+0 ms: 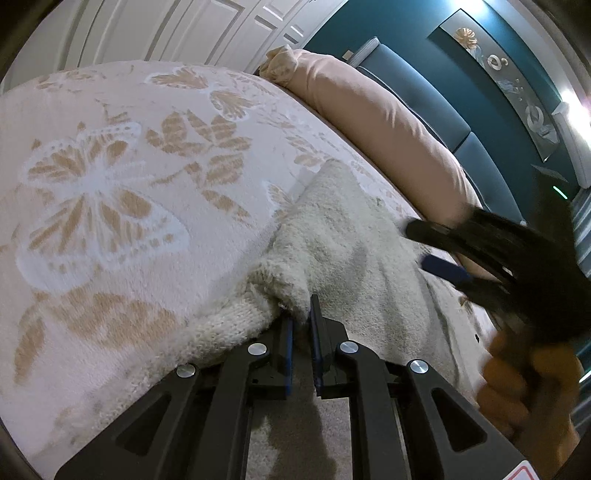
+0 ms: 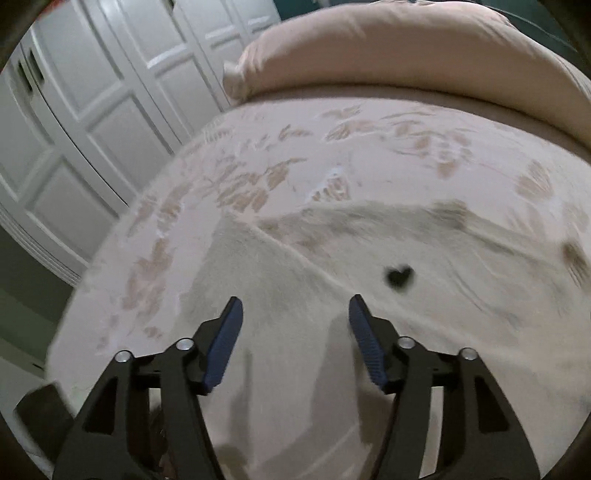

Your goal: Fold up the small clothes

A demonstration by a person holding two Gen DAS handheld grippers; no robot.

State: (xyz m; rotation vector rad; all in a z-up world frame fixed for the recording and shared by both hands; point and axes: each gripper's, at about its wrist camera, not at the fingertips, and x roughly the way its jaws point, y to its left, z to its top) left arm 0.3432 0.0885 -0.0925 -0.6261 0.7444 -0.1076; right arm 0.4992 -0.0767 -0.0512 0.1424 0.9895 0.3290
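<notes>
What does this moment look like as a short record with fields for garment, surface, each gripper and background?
garment: cream knit sweater spread on the bed, small dark heart mark on it
surface: pink butterfly-print blanket
left gripper: shut on the sweater's knit edge
right gripper: open, over the sweater, holding nothing; blurred
background: peach pillow, white paneled doors, teal wall

Black linkage arms with silver round screws (image 2: 183, 344) end in ribbed blue-padded fingers (image 2: 226, 343).
</notes>
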